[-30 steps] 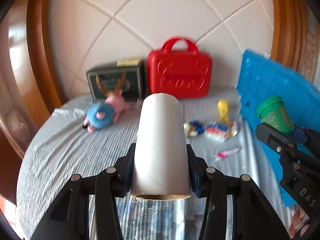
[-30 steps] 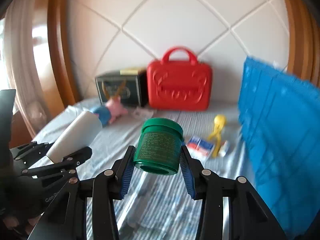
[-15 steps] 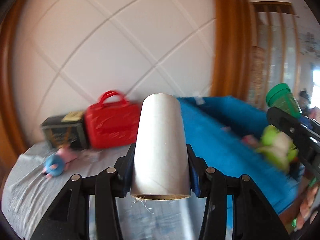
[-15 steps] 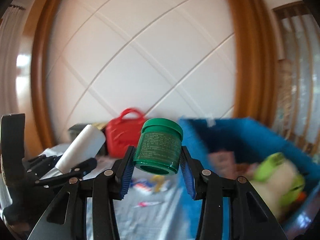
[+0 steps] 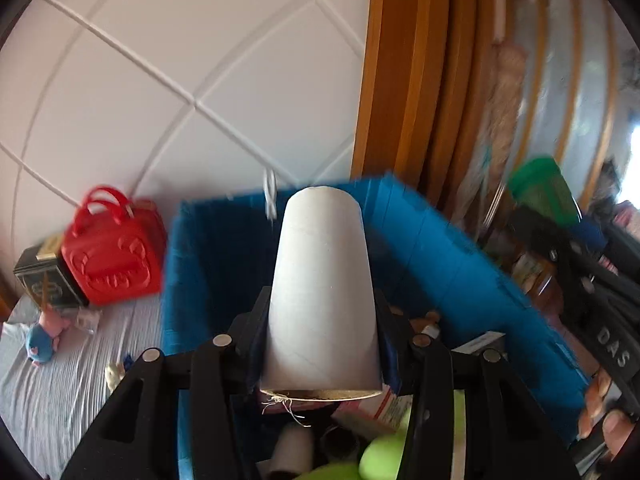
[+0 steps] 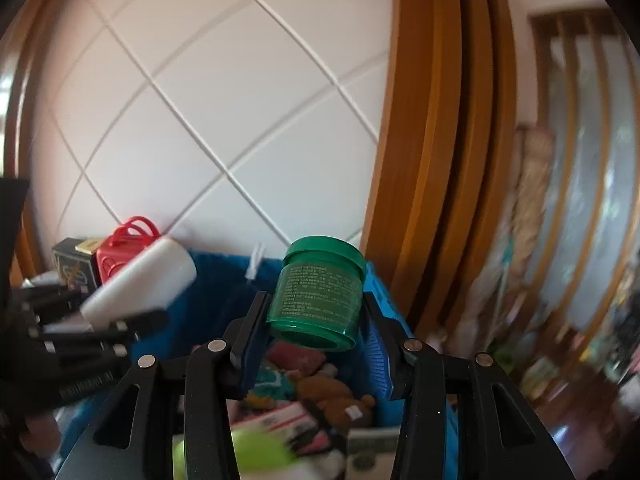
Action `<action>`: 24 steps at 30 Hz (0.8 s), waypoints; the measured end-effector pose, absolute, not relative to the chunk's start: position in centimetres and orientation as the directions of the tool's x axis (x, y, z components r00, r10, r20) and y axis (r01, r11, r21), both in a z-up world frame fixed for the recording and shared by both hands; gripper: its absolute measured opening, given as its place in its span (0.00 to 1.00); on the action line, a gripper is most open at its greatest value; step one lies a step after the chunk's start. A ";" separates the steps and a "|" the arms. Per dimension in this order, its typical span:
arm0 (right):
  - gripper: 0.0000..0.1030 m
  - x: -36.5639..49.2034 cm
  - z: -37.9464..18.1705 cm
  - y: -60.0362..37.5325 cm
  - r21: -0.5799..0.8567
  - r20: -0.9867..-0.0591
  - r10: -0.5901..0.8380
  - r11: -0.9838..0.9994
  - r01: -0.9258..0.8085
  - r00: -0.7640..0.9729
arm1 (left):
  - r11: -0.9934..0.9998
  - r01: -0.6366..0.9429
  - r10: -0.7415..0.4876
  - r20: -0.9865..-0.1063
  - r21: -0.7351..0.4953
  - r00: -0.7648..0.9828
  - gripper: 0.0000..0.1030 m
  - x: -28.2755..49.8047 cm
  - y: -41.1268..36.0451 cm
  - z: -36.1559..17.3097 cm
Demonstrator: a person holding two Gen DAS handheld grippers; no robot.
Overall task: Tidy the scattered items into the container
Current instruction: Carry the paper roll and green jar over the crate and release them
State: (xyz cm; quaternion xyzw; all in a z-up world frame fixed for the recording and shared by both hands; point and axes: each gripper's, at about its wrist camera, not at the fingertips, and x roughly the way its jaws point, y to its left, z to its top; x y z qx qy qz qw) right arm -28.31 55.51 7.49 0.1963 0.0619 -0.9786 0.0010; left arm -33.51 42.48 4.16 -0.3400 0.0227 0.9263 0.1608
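Two items are carried above the blue bin [image 5: 460,264]. The left hand-held gripper [image 5: 320,344] clamps a white roll [image 5: 322,292]; the right hand-held gripper [image 6: 316,332] clamps a green jar [image 6: 320,288]. Both appear positioned for release among the toys inside.

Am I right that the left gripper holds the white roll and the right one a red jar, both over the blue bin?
Not quite: the jar in the right gripper is green, as the right wrist view shows. The left gripper does hold the white roll, both over the blue bin.
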 end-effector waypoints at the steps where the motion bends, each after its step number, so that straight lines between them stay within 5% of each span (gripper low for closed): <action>1: 0.42 -30.5 6.8 56.4 -0.115 -0.417 0.013 -0.993 0.039 -0.909 | -0.951 -0.303 0.262 -0.677 -0.061 -0.687 0.44 -35.0 43.4 3.4; 7: 0.40 -38.7 0.2 59.5 -0.008 -0.586 -0.036 -0.999 0.050 -0.810 | -0.964 -0.261 0.114 -0.800 0.055 -0.588 0.44 -40.3 47.7 -3.1; 10: 0.39 -40.3 -3.0 59.5 -0.085 -0.630 0.021 -0.995 0.042 -0.776 | -0.958 -0.252 0.035 -0.814 0.139 -0.579 0.44 -41.0 47.9 -5.4; 16: 0.39 -41.4 -4.3 60.3 -0.008 -0.684 -0.043 -0.998 0.066 -0.729 | -0.951 -0.305 0.126 -0.829 0.057 -0.546 0.45 -40.3 48.2 -5.1; 19: 0.39 -41.5 -4.4 60.8 0.011 -0.685 -0.063 -0.997 0.076 -0.726 | -0.943 -0.318 0.118 -0.796 0.098 -0.594 0.68 -39.5 48.7 -4.7; 24: 0.47 -41.2 -3.6 60.5 0.009 -0.662 -0.074 -0.996 0.090 -0.746 | -0.949 -0.298 0.101 -0.789 0.107 -0.606 0.72 -40.1 48.4 -4.5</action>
